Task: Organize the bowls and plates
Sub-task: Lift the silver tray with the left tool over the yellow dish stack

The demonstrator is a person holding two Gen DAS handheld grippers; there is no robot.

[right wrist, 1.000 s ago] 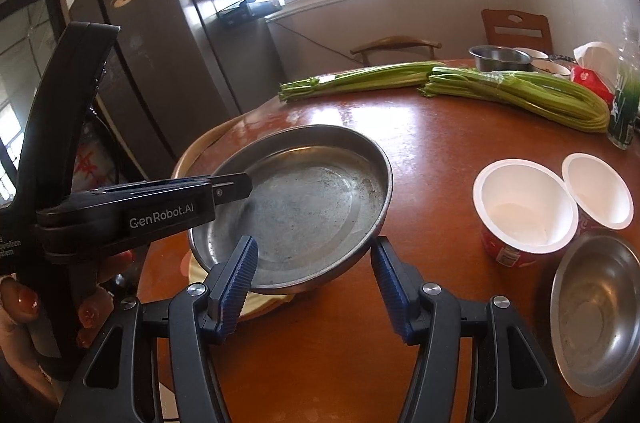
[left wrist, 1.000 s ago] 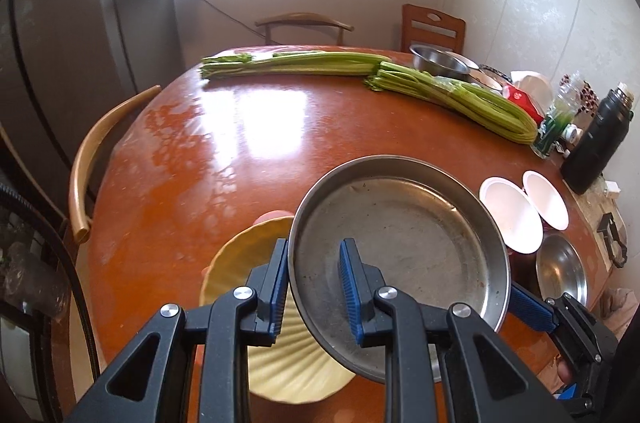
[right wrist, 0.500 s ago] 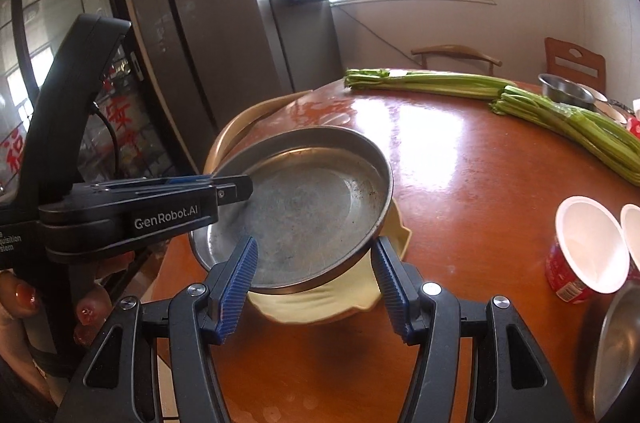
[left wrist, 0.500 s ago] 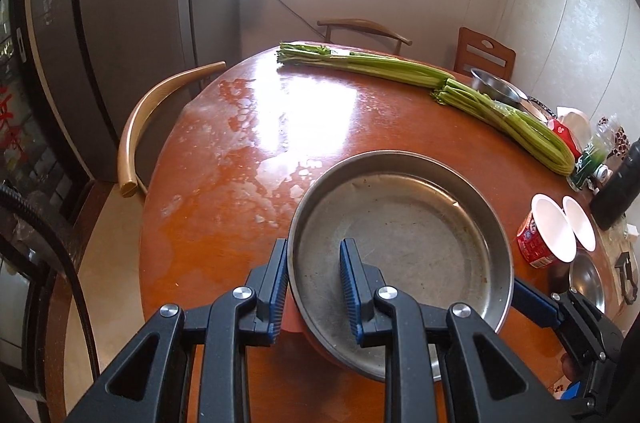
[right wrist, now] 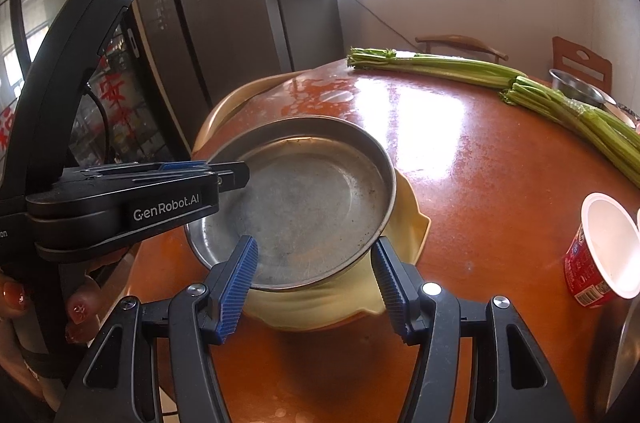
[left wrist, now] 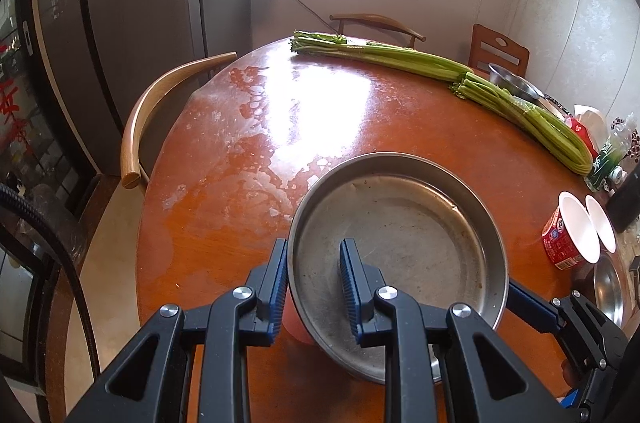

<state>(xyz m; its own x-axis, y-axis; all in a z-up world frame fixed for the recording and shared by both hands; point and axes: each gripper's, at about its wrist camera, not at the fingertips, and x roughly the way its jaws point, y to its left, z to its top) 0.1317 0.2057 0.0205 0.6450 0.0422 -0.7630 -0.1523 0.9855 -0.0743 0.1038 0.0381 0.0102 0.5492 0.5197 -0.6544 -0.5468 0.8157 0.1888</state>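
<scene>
My left gripper [left wrist: 314, 273] is shut on the near rim of a large round steel plate [left wrist: 404, 243] and holds it over the table's near-left edge. In the right wrist view the steel plate [right wrist: 304, 199] sits above a pale yellow scalloped plate [right wrist: 408, 219], which it mostly covers; I cannot tell whether they touch. My right gripper [right wrist: 314, 265] is open, its fingers on either side of the steel plate's near rim without pinching it. The left gripper [right wrist: 224, 175] shows at the plate's left rim.
Two celery bunches [left wrist: 520, 111] lie across the far side of the round wooden table [left wrist: 240, 151]. White cups [left wrist: 576, 235] and a small steel dish [left wrist: 608, 287] stand at the right. A steel bowl [left wrist: 512, 83] sits far right. A chair [left wrist: 168, 99] stands at the left.
Both grippers have carried the steel plate leftward, toward the table's near-left edge. It now covers more of the yellow plate. The grips are unchanged.
</scene>
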